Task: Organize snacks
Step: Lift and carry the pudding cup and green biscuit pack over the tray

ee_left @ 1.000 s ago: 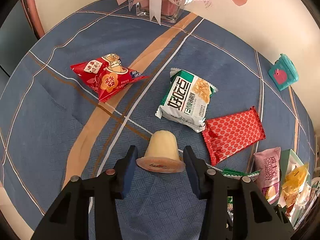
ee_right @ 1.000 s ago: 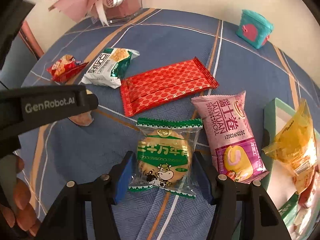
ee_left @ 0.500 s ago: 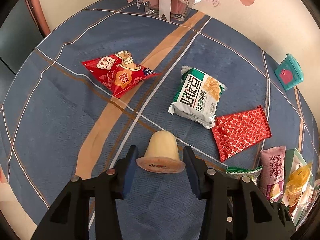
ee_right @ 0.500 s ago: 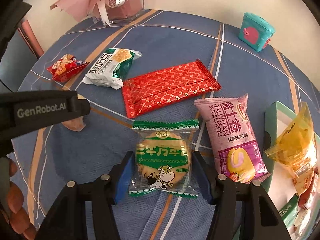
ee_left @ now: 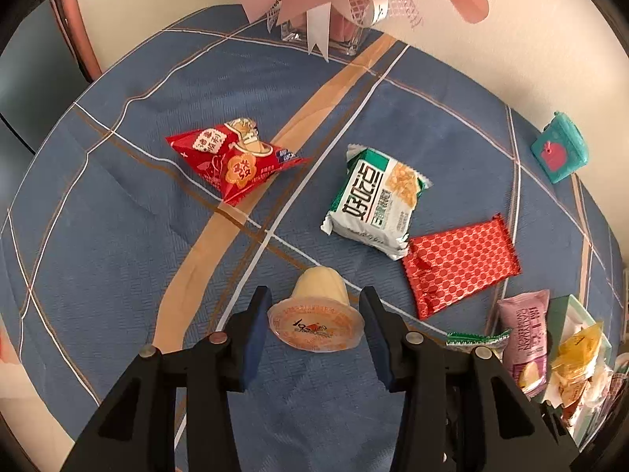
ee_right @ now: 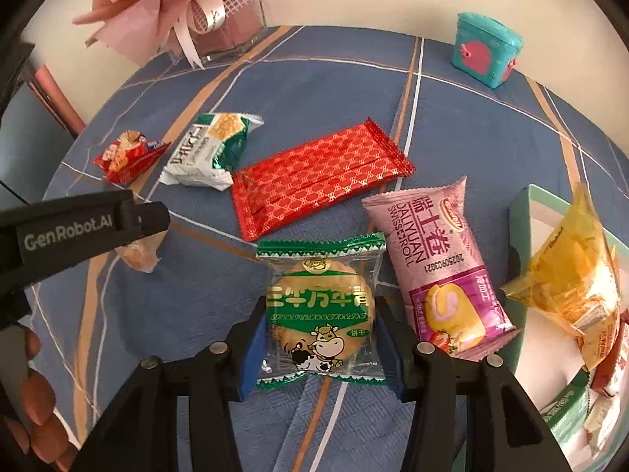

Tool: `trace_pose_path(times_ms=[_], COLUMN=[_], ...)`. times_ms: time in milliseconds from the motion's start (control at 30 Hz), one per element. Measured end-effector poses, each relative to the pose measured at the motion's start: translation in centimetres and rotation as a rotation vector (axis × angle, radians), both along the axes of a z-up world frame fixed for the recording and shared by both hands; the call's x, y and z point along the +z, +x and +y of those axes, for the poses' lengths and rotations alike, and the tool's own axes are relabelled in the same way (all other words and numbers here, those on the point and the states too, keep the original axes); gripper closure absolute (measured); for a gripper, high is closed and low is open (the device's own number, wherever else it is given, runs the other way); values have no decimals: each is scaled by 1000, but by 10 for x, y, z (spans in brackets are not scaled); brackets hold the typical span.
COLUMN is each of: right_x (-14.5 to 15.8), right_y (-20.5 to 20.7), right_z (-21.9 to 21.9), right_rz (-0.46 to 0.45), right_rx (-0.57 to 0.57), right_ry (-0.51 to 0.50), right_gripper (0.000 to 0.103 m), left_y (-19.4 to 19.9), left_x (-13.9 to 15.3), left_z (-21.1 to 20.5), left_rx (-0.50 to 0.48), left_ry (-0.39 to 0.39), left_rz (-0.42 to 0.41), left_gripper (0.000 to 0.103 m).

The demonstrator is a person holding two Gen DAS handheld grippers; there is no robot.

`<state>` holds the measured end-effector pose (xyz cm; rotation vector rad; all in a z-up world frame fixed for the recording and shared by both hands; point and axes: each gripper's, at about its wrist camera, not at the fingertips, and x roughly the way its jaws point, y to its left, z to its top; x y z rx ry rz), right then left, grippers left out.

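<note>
My left gripper [ee_left: 314, 314] is shut on a pale yellow jelly cup [ee_left: 316, 306], its foil lid toward the camera, held above the blue tablecloth. My right gripper [ee_right: 320, 338] is shut on a green-and-clear biscuit packet [ee_right: 319, 306] with a cow picture. Loose on the cloth lie a red patterned wafer pack [ee_right: 318, 181], a pink Swiss-roll pack [ee_right: 436, 271], a white-and-green cracker pack [ee_left: 375, 200] and a small red snack bag [ee_left: 232, 161]. A mint-green box [ee_right: 526, 212] at the right holds a yellow packet [ee_right: 570, 267] and other snacks.
A glass vase with a pink bouquet [ee_right: 220, 11] stands at the table's back. A teal toy box [ee_right: 485, 49] sits at the back right. The left gripper's arm [ee_right: 78, 228] crosses the right wrist view's left side. The wall lies behind the table.
Both grippers have risen slightly with their snacks held; the table items look a little farther off. The left gripper's arm sits lower in the right wrist view.
</note>
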<state>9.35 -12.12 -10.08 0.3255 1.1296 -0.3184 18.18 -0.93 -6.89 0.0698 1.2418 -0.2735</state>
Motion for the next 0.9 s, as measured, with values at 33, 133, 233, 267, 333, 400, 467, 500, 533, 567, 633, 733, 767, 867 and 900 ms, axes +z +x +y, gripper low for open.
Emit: trace_pose_path(times_ms=[33,133,233,267,333,400,467,500,533,567,633,733,767,867,900], right_x=[4,17,28,32,39,46,53,55,57,58,62,70,73,81,83], right_y=[-1,-3,-13,-15,-19,-23,-27,-30,-31,-32,-34,-40,-42,-50,-53], right_z=[-1,-5,-5,-5,-8,-8,-4,-3,-4,-5,-7,-10,-11,-15,-16], right_rz=[-7,-28,-42,-45,-51,-55,-59,-61,-62,-63,-63,-68,-71,-81,-84], right_rx=[1,-3,-13,-16,-24,-31,-39,-44,-50,-54,-61,-67,-69,-83,-87], right_ry=[2,6,1,1,2,-7,-8,-8,-8,-10,-17,-24,-25,-30,-31], right_gripper=[50,50,50,50,50,50,50,50,50,50,50,50,50,50,50], left_y=[-1,-3,-6,-8,-10,-13,-17,-19,-21,-22,-26,-32,-34,-40,-42], left_x=[3,11,23,28,34,41,48,51,54,57,61,67,69,75,78], left_z=[1,2,2,2,0,-2,-2,-3,-4,-5,-6,-7,-7,-10,-11], left_rx=[2,2,-3,-8,-14,-20,-25,-27,-30,-32,-36,-42,-46,-63,-67], left_ry=[-8,-21,-35,-46,-57,-62,-77,-82,-86,-88,-92,-102,-105,-120,-122], left_rz=[-3,-17,-36,-43,-56,-71,-82,-86,-92,-97,-105,-116,-118,-125,-128], left_gripper=[55,55,55,55,55,55,55,55,55,55,55,55,55,55,55])
